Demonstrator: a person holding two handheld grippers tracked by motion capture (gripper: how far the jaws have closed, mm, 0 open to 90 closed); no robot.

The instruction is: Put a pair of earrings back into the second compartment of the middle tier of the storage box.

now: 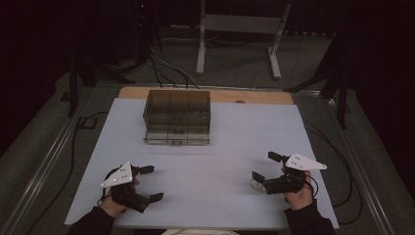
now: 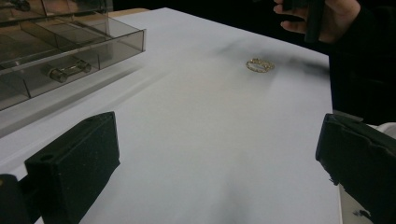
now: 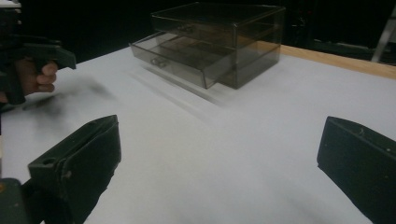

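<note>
- The left gripper (image 1: 149, 183) rests low over the near left part of the white table (image 1: 215, 142), jaws spread wide with nothing between them, aimed toward the right side.
- The right gripper (image 1: 264, 166) sits at the near right, jaws likewise wide apart and holding nothing, aimed left and toward the far edge.
- A small gold ring-like chain (image 2: 260, 65) lies flat on the table just beside the right gripper's nearer jaw tip; it looks like a slightly oval loop with its longer axis running across the left gripper view, though it is too small to be sure.
- A smoky clear drawer box (image 1: 177, 116) stands at the far middle-left, well apart from both grippers, its lower drawer (image 3: 180, 57) pulled partly out toward the person.
</note>
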